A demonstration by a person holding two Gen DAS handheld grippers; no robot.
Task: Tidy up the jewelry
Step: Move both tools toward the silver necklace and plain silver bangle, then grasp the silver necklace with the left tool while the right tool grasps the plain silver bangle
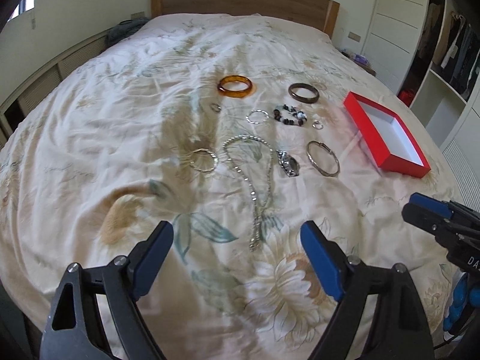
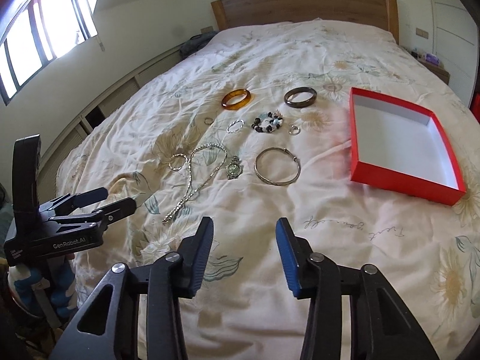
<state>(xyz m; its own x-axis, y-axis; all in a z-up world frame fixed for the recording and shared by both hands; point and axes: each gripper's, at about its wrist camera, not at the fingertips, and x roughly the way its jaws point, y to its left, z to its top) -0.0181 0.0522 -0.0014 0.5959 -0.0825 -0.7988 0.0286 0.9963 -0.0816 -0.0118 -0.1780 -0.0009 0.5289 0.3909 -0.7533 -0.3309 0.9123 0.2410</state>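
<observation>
Left wrist view: left gripper [image 1: 237, 240] at the bottom of the frame, jaws spread wide, nothing between them, above the flowered bedspread [image 1: 90, 150]. Just ahead, centre of the frame, a long silver necklace [image 1: 252, 180]; to its left a twisted silver bangle [image 1: 204, 160], to its right a watch [image 1: 288, 163] and a thin silver bangle [image 1: 323, 158]. Further up, an amber bangle [image 1: 235, 87], a dark bangle [image 1: 303, 93], a beaded bracelet [image 1: 290, 115], a small silver hoop [image 1: 257, 117] and two small rings [image 1: 215, 107]. At right, a red box [image 1: 399, 162], empty inside. Right gripper [image 1: 420, 210] at the right edge, holding nothing.

Right wrist view: right gripper [image 2: 244, 240] at bottom centre, jaws at a moderate gap, empty, over bare bedspread. Same spread of pieces in the middle of the frame, thin silver bangle nearest. Red box at right, white floor bare. Left gripper at lower left, open and empty.

Judged from this: nothing sorted yet. All pieces loose on the bed, well apart from the box; every one left to pick up and place.
</observation>
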